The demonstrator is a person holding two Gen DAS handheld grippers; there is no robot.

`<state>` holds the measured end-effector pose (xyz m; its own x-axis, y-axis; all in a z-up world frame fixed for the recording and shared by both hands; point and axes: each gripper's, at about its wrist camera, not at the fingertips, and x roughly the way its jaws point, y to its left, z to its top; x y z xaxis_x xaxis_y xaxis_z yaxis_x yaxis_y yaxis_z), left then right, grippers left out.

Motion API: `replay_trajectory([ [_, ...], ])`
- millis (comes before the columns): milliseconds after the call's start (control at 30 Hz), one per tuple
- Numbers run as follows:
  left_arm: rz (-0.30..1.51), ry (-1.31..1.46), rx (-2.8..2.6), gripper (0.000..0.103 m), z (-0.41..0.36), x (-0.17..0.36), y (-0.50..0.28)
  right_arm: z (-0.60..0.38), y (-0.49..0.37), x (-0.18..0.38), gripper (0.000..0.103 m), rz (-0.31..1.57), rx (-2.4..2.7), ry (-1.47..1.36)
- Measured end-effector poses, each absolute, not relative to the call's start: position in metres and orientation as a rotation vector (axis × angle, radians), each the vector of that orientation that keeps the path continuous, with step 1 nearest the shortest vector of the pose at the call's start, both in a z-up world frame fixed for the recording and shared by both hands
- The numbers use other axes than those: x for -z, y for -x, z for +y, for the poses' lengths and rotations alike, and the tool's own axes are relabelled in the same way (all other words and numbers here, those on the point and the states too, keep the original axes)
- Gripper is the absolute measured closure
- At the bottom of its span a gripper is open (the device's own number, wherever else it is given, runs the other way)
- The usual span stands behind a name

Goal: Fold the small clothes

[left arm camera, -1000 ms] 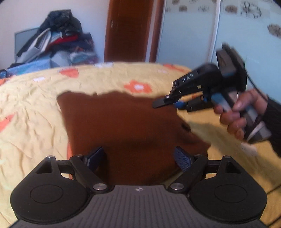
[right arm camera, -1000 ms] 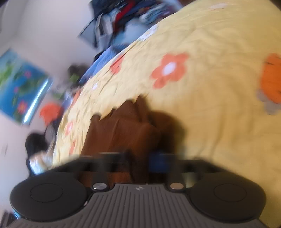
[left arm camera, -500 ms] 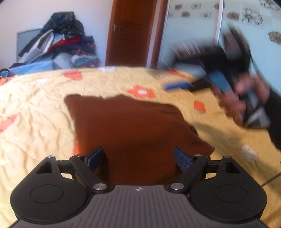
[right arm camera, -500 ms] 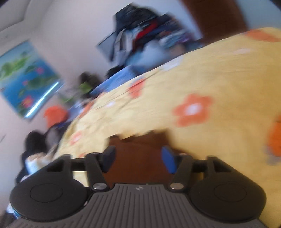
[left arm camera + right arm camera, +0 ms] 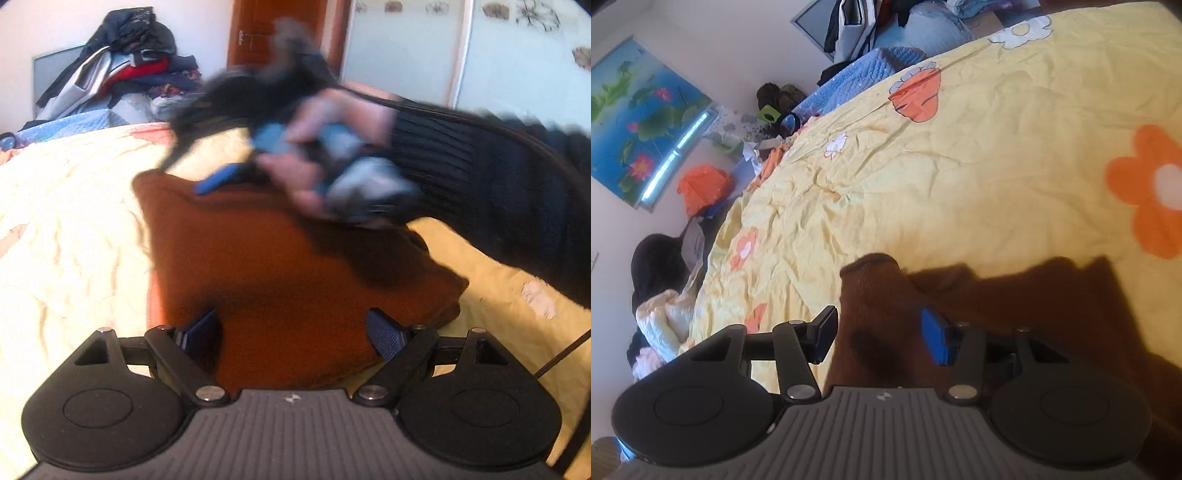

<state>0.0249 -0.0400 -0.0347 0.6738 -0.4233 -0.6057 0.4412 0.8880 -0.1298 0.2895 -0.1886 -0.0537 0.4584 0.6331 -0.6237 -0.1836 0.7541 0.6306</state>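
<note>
A brown garment lies folded on the yellow flowered bedsheet. My left gripper is open and empty, just above the garment's near edge. My right gripper is open, low over the garment's far left corner, with its jaws either side of the cloth there. In the left wrist view the right gripper is blurred, held in a hand with a black sleeve above the garment's far edge.
A pile of clothes sits beyond the bed near a wooden door. A wardrobe stands at the right. Clutter and a picture line the wall past the bed's edge. A cable runs at the right.
My right gripper let go of the garment, opened, and swung left across it to the far left corner. The garment now lies flat. My left gripper stayed open and moved slightly closer.
</note>
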Motion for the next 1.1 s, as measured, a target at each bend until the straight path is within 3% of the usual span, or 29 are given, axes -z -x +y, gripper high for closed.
replay_trajectory([
  [133,0.670,0.110,0.437,0.015,0.004,0.025,-0.027,-0.252,-0.211,0.014,0.004,0.786,-0.566,-0.540],
  [333,0.925,0.645,0.494,0.016,0.062,0.062,-0.070,-0.353,-0.121,0.043,0.002,0.825,-0.396,-0.674],
  [433,0.964,0.732,0.565,0.016,0.056,0.068,-0.075,-0.360,-0.105,0.074,0.003,0.921,-0.400,-0.760],
  [467,0.984,0.736,0.581,0.019,0.051,0.070,-0.076,-0.354,-0.102,0.080,0.003,0.937,-0.426,-0.763],
  [500,0.985,0.720,0.584,0.029,0.046,0.070,-0.077,-0.346,-0.097,0.080,0.004,0.925,-0.464,-0.740],
  [533,0.990,0.688,0.582,0.038,0.041,0.069,-0.077,-0.337,-0.097,0.082,0.013,0.955,-0.501,-0.724],
  [567,1.021,0.666,0.570,0.066,0.037,0.071,-0.080,-0.327,-0.094,0.083,0.020,0.967,-0.536,-0.703],
  [600,1.050,0.649,0.536,0.082,0.037,0.072,-0.082,-0.316,-0.093,0.083,0.045,0.979,-0.560,-0.661],
  [633,1.061,0.644,0.523,0.084,0.039,0.071,-0.083,-0.305,-0.091,0.082,0.064,0.990,-0.565,-0.592],
  [667,1.065,0.634,0.515,0.088,0.041,0.067,-0.081,-0.299,-0.089,0.081,0.067,0.985,-0.570,-0.528],
  [733,1.036,0.563,0.510,0.089,0.042,0.053,-0.069,-0.300,-0.083,0.074,0.073,0.962,-0.606,-0.516],
  [833,1.024,0.434,0.507,0.088,0.039,0.046,-0.057,-0.309,-0.076,0.077,0.074,0.975,-0.607,-0.533],
  [900,1.014,0.370,0.481,0.083,0.037,0.051,-0.051,-0.310,-0.075,0.082,0.075,0.963,-0.609,-0.537],
  [1033,0.917,0.266,0.418,0.071,0.035,0.024,-0.026,-0.324,-0.078,0.054,0.039,0.890,-0.537,-0.570],
  [1067,0.862,0.207,0.395,0.065,0.032,0.012,-0.019,-0.327,-0.078,0.041,0.035,0.831,-0.507,-0.551],
  [1100,0.808,0.151,0.378,0.051,0.027,0.002,-0.013,-0.328,-0.079,0.028,0.031,0.766,-0.471,-0.520],
])
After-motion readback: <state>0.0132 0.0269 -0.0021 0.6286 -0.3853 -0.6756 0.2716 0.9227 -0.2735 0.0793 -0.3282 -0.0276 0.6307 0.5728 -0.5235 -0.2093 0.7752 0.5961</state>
